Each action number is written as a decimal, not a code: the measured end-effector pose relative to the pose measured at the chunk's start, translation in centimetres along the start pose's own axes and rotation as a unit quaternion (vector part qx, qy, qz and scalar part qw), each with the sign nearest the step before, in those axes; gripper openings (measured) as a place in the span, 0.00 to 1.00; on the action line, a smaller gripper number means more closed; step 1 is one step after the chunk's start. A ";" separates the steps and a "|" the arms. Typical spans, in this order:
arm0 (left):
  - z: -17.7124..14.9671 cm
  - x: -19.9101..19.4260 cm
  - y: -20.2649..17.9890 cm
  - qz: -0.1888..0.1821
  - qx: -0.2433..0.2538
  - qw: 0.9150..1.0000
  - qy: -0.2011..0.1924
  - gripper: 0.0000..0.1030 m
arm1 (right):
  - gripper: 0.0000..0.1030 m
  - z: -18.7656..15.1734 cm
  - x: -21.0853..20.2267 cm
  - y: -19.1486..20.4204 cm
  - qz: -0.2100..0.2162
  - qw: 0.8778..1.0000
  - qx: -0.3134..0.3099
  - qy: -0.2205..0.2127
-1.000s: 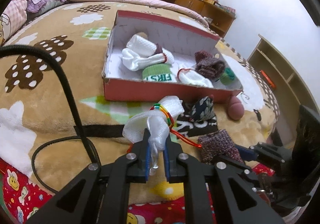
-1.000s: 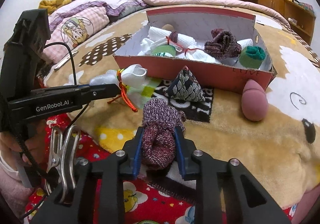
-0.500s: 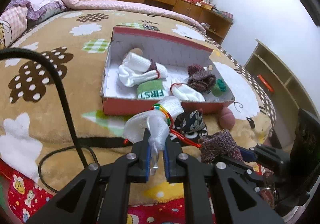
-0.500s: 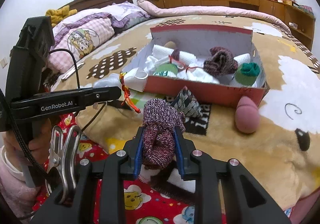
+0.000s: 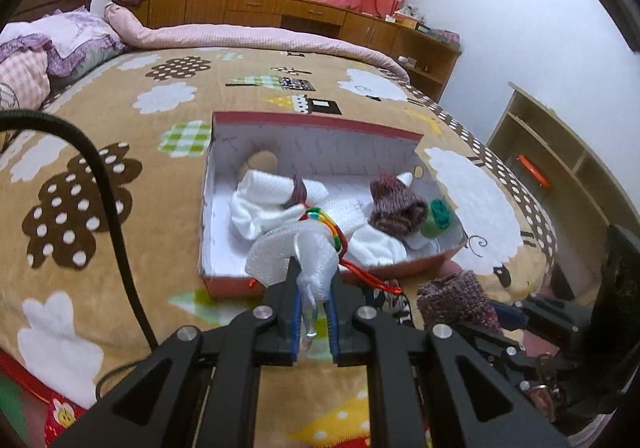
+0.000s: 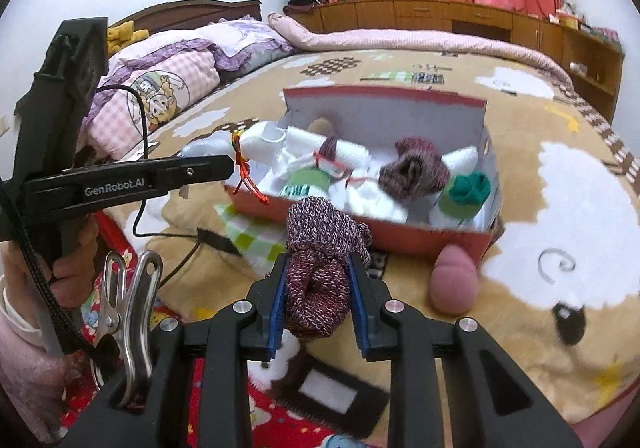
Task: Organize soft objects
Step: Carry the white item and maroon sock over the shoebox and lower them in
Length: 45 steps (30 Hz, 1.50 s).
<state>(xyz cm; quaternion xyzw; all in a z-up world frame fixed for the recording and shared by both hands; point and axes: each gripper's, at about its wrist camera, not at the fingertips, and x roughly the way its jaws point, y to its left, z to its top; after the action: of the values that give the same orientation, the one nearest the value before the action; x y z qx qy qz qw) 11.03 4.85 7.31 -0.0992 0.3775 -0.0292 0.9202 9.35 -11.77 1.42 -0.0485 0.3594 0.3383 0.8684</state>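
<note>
My left gripper (image 5: 313, 304) is shut on a white sock bundle (image 5: 288, 252) tied with a rainbow band, held in the air above the near edge of the red box (image 5: 256, 284). My right gripper (image 6: 318, 288) is shut on a maroon knit sock roll (image 6: 320, 248), held above the bed in front of the box (image 6: 432, 240). The box holds white sock rolls (image 5: 264, 192), a maroon knit roll (image 5: 396, 204) and a green-topped roll (image 5: 438, 216). The left gripper and its bundle (image 6: 256, 140) also show in the right wrist view.
A pink soft ball (image 6: 454, 286) lies on the brown cartoon blanket (image 5: 100, 176) by the box's right corner. A black cable (image 5: 108, 200) runs at left. Pillows (image 6: 168, 84) lie at the bed head. A wooden shelf (image 5: 560, 168) stands right.
Both grippers have risen and moved toward the box with their socks still held. The white bundle now hangs over the box's near edge.
</note>
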 end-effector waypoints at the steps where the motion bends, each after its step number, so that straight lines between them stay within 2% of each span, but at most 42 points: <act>1: 0.3 0.2 -0.1 0.001 0.003 1.000 -0.001 0.10 | 0.27 0.4 -0.1 -0.1 -0.003 1.000 -0.003 -0.003; 9: 2.0 2.1 -0.8 0.004 0.010 1.000 0.002 0.10 | 0.27 2.9 -0.1 -1.5 -0.026 0.999 -0.007 -0.025; 20: 3.0 4.8 -0.9 0.011 0.019 1.000 0.008 0.10 | 0.27 4.8 1.6 -4.2 -0.045 0.998 0.023 -0.030; 31: 3.4 7.4 -0.6 0.019 0.012 1.000 0.019 0.10 | 0.27 5.6 3.0 -6.0 -0.060 0.997 0.036 -0.040; 37: 3.1 9.3 -0.4 0.038 0.010 0.999 0.030 0.10 | 0.27 5.9 4.2 -6.7 -0.082 0.995 0.031 -0.041; 45: 3.1 11.2 -0.1 0.040 0.003 0.998 0.043 0.10 | 0.28 5.7 6.6 -7.7 -0.092 0.995 0.036 -0.023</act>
<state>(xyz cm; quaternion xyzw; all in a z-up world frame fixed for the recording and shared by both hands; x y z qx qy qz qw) 21.20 3.80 1.81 -0.0797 0.4208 0.0025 0.9037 20.93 -12.18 0.04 -0.0421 0.3451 0.2452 0.9050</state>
